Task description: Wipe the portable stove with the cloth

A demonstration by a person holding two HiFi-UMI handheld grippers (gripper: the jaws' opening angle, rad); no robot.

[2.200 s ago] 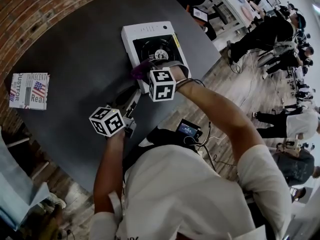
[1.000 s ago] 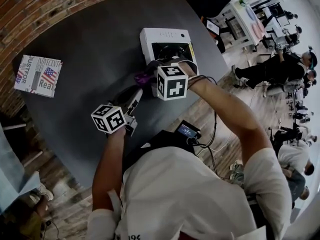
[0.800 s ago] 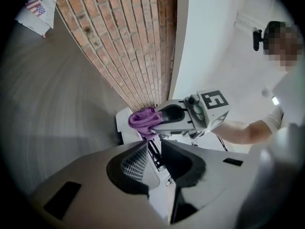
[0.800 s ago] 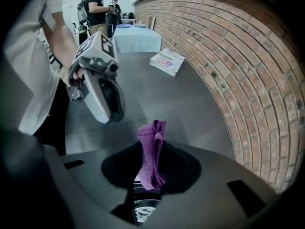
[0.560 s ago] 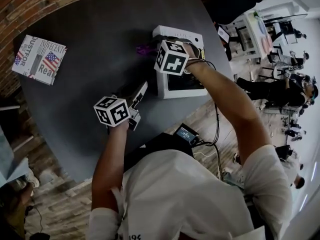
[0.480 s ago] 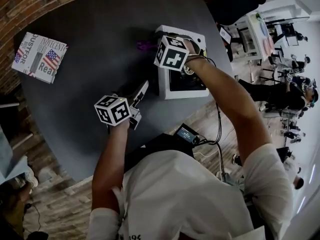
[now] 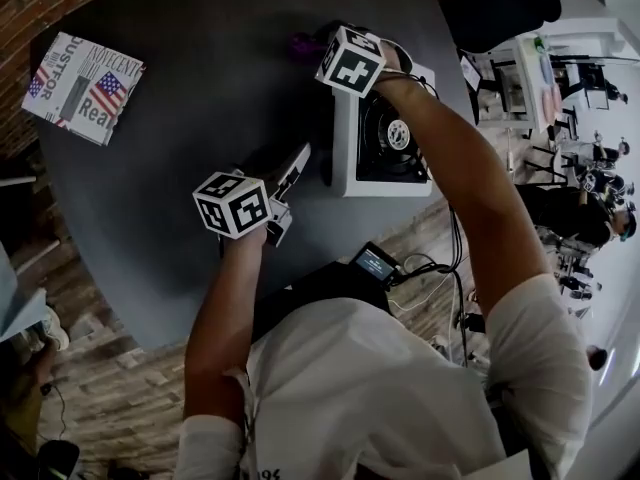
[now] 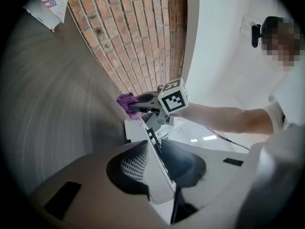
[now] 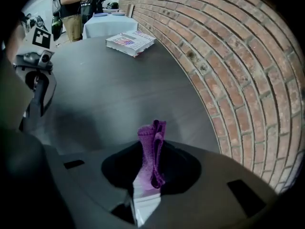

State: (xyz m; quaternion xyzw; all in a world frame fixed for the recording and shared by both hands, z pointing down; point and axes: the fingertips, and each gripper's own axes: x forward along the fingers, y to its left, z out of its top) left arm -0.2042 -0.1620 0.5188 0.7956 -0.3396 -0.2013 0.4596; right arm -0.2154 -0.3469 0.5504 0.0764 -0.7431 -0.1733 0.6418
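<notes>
Right gripper (image 9: 150,175) pinched cloth (image 9: 151,149) at stove (image 7: 345,173) far corner. Left gripper (image 8: 159,173) clamped stove edge. Wiping looked partway, burner area left.

Person: white short-sleeved T-shirt (image 7: 380,388). Left gripper (image 7: 300,158) and right gripper (image 7: 312,46): grey bodies, black-lined jaws; each carried a white cube (image 7: 232,205) with black square markers. A thin black cable (image 7: 447,230) lay along the right arm.

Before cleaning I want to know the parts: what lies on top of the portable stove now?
On the portable stove a black round burner with a pale centre shows. The person's right forearm covers the far part.
</notes>
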